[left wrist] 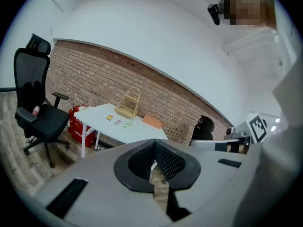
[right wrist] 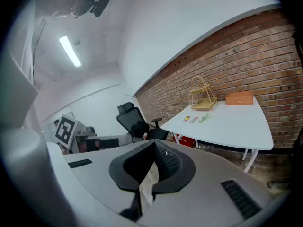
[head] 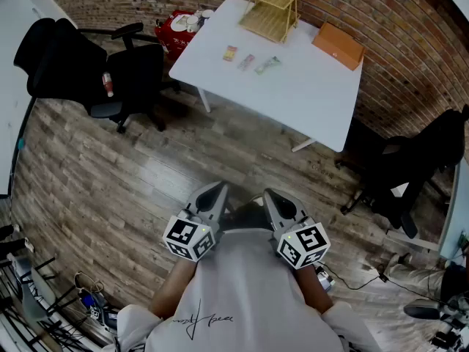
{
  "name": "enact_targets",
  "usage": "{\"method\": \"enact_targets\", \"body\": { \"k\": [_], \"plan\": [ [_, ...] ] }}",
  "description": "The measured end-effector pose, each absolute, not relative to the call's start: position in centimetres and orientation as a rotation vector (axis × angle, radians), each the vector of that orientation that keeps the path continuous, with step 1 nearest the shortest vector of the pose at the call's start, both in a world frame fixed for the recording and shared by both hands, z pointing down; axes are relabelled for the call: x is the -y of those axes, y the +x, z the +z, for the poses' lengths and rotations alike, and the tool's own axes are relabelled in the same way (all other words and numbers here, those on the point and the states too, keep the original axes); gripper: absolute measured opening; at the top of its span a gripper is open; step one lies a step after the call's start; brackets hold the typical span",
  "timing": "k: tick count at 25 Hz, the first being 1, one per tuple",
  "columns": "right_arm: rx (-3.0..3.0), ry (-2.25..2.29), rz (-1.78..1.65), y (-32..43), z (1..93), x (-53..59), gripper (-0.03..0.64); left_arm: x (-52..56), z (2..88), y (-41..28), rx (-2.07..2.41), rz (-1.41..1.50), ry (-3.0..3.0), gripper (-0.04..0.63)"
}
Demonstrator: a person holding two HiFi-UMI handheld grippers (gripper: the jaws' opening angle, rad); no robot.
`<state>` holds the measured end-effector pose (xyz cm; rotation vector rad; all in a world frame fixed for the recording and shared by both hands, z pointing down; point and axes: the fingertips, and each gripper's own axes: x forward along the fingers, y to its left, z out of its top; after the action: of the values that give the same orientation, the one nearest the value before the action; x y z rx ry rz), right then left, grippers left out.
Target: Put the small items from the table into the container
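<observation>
Three small packets lie on the white table (head: 308, 94): a yellow-red one (head: 230, 53), a pink one (head: 246, 62) and a green one (head: 267, 65). Behind them stands a gold wire basket (head: 272, 12). Both grippers hang close to the person's chest, far from the table over the wood floor. My left gripper (head: 217, 194) is shut with nothing in it, and my right gripper (head: 274, 196) is shut and empty as well. The left gripper view shows the table (left wrist: 118, 126) far off with the basket (left wrist: 129, 103). In the right gripper view the packets (right wrist: 198, 119) and basket (right wrist: 202, 96) sit in the distance.
An orange box (head: 338, 45) lies on the table's far right corner. A black office chair (head: 88, 68) stands left of the table, another (head: 410, 167) at the right. A red crate (head: 176, 29) sits by the table's left end. Cables and stands clutter the lower corners.
</observation>
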<state>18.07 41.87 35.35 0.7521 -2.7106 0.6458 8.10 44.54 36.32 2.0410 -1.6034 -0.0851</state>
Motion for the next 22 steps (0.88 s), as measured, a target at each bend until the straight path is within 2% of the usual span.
{"method": "enact_targets", "body": {
  "k": [8, 22],
  "plan": [
    [2.724, 0.775, 0.654, 20.5, 35.1, -39.6, 0.020, -42.3, 36.2, 11.3, 1.582, -0.046, 2.058, 0.011],
    [2.702, 0.752, 0.625, 21.3, 36.4, -36.7, 0.023, -39.0, 35.9, 12.6, 1.630, 0.055, 2.062, 0.011]
  ]
}}
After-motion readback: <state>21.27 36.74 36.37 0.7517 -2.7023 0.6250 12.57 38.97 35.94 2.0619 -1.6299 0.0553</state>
